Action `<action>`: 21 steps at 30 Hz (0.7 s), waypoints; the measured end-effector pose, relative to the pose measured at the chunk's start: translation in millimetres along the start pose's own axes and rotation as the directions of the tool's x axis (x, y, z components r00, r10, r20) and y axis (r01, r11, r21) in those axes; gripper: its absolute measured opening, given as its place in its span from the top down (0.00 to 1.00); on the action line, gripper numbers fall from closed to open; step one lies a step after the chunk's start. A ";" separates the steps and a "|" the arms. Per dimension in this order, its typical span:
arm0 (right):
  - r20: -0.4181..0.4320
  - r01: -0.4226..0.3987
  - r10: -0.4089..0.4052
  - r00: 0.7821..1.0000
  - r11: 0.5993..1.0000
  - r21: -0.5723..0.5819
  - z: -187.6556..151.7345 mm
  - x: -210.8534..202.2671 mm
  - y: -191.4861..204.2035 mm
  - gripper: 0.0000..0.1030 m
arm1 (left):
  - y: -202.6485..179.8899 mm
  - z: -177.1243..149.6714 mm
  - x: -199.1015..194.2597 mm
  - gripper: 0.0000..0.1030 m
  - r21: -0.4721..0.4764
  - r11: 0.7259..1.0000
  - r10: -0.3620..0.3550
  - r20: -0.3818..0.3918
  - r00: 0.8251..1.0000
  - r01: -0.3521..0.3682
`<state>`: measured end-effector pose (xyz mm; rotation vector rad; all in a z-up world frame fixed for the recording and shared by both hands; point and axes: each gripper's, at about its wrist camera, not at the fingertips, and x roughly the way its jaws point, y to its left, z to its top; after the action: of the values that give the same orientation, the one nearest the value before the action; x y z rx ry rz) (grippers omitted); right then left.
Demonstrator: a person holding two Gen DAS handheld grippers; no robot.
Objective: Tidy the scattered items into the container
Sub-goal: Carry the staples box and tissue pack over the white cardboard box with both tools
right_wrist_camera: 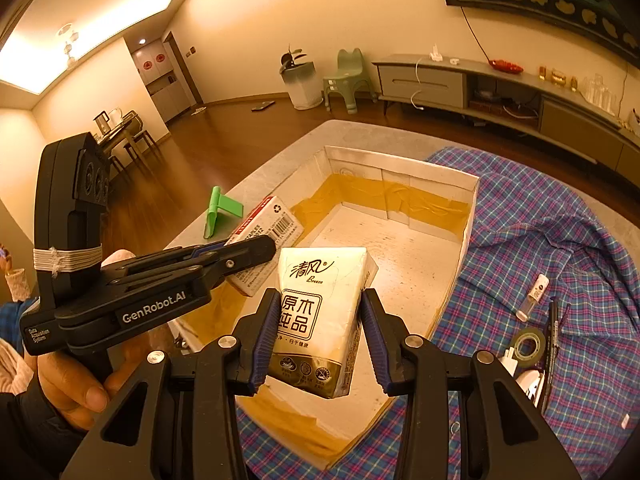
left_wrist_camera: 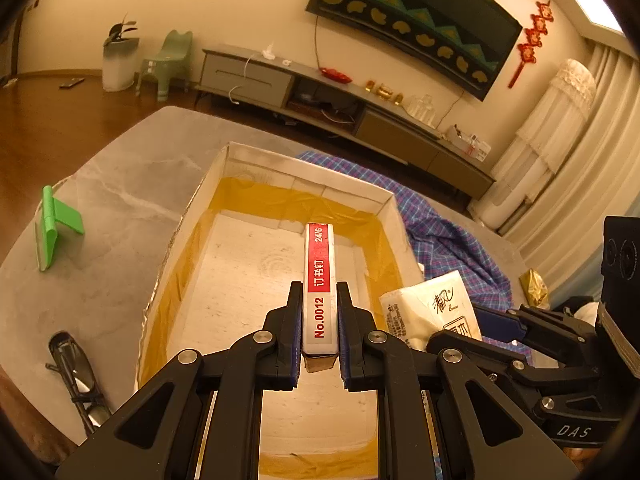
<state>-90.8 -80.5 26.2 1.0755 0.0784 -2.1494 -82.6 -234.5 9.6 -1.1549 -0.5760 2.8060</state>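
Both grippers are clamping: left gripper [left_wrist_camera: 319, 320] on the red-and-white staple box [left_wrist_camera: 319, 284], right gripper [right_wrist_camera: 319, 336] on the white tissue pack [right_wrist_camera: 320, 312], both hanging over the open white cardboard box [left_wrist_camera: 208, 196] just beneath them.

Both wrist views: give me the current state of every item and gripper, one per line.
left gripper: shut on staple box
staple box: held over the container
right gripper: shut on tissue pack
tissue pack: held over the container
container: open, nothing lying inside
glasses: on table, outside
green stand: on table, outside
tape roll: on checked cloth, outside
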 end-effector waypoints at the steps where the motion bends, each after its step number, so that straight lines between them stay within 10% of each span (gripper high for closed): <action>1: -0.006 -0.002 0.002 1.000 1.000 0.004 1.2 3.0 -2.3 0.59 | 1.2 1.9 3.4 0.85 -0.004 1.000 0.001 -0.008 1.000 -0.001; 21: -0.101 0.003 -0.001 0.995 1.000 0.026 44.4 54.7 -32.4 0.58 | 12.2 30.1 48.3 0.85 -0.029 0.998 0.043 -0.132 0.990 -0.047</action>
<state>-162.5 -103.6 7.7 1.1993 0.0991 -2.1022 -137.0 -246.4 -7.5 -1.3639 -0.5935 2.7397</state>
